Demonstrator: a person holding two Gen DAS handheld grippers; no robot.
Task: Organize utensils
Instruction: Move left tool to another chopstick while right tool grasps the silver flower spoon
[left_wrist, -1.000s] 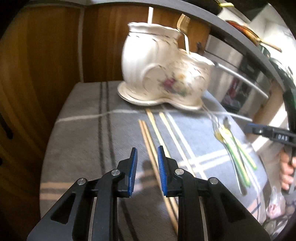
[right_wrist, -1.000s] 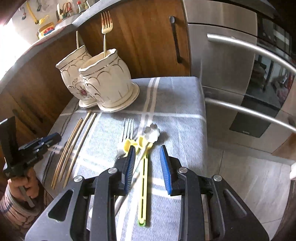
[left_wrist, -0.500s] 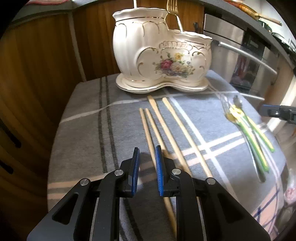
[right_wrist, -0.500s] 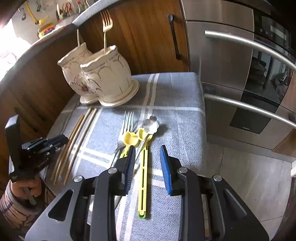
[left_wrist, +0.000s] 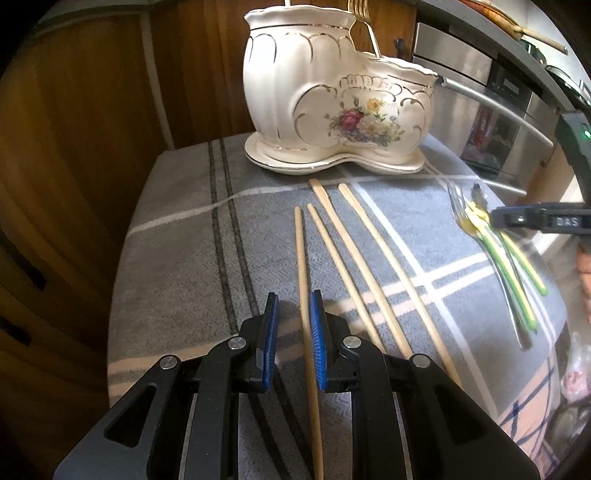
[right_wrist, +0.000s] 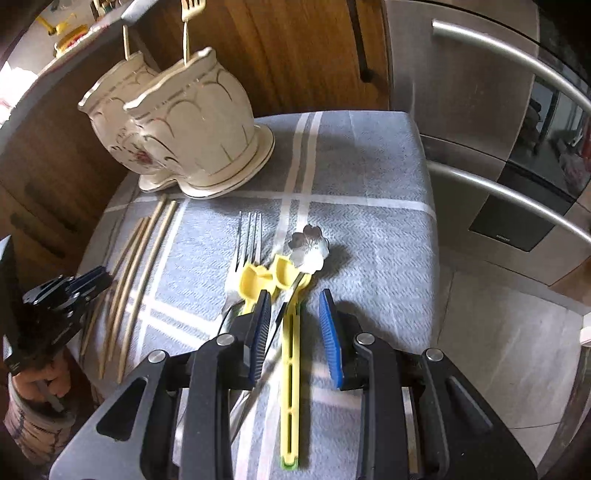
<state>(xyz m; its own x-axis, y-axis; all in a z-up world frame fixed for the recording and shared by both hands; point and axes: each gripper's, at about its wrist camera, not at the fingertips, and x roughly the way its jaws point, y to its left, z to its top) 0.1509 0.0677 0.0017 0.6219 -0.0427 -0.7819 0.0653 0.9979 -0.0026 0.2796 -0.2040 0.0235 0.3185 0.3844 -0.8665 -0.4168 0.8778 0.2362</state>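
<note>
Several wooden chopsticks (left_wrist: 351, 251) lie on the grey cloth in front of a white floral ceramic holder (left_wrist: 332, 103). My left gripper (left_wrist: 293, 332) is open and low, its jaws either side of the leftmost chopstick (left_wrist: 303, 266), which lies against the right pad. My right gripper (right_wrist: 293, 325) is open, straddling a yellow-handled utensil (right_wrist: 290, 350) and a flower-bowl spoon (right_wrist: 308, 247); a fork (right_wrist: 245, 240) lies just left. A gold fork (right_wrist: 188, 22) stands in the holder (right_wrist: 192, 122).
The grey checked cloth (left_wrist: 177, 258) covers a small table with edges close on all sides. Wooden cabinets (left_wrist: 74, 110) stand behind and to the left. A steel oven with bar handles (right_wrist: 498, 147) stands to the right, tiled floor below.
My left gripper has moved forward and down over the leftmost chopstick. My right gripper has moved forward and down, and opened wider around the yellow utensil handles.
</note>
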